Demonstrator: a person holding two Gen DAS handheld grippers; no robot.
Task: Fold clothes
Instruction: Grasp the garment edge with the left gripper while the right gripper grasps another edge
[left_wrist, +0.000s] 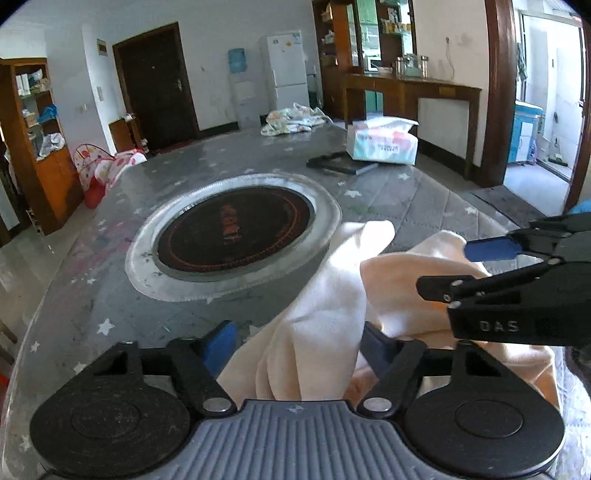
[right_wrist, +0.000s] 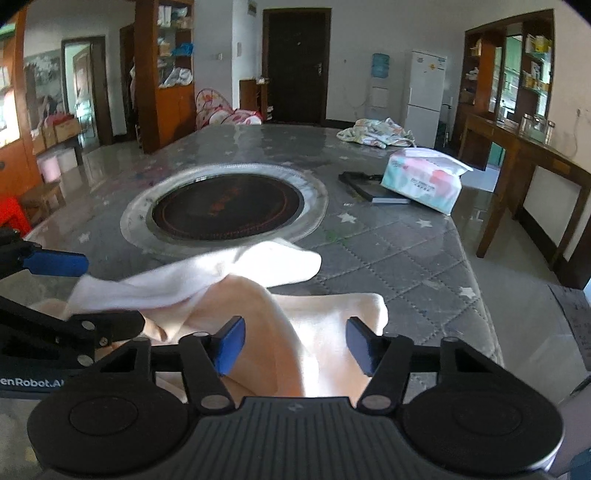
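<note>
A pale peach and white garment (left_wrist: 325, 295) lies crumpled at the near end of the grey star-patterned table (left_wrist: 406, 206). My left gripper (left_wrist: 297, 343) is open, its blue pads (left_wrist: 221, 343) wide apart on either side of a raised fold. My right gripper (left_wrist: 443, 268) reaches in from the right over the cloth, jaws apart. In the right wrist view the garment (right_wrist: 303, 332) runs between the open right gripper's (right_wrist: 297, 345) fingers. There the left gripper (right_wrist: 114, 292) enters from the left, open above the white part.
A round black cooktop (left_wrist: 236, 229) in a metal ring is set into the table's middle. Beyond it lie a tissue pack (right_wrist: 421, 181), a flat black object (right_wrist: 369, 184) and a patterned cloth pile (right_wrist: 375, 133). The table's right edge (right_wrist: 480, 295) drops to the floor.
</note>
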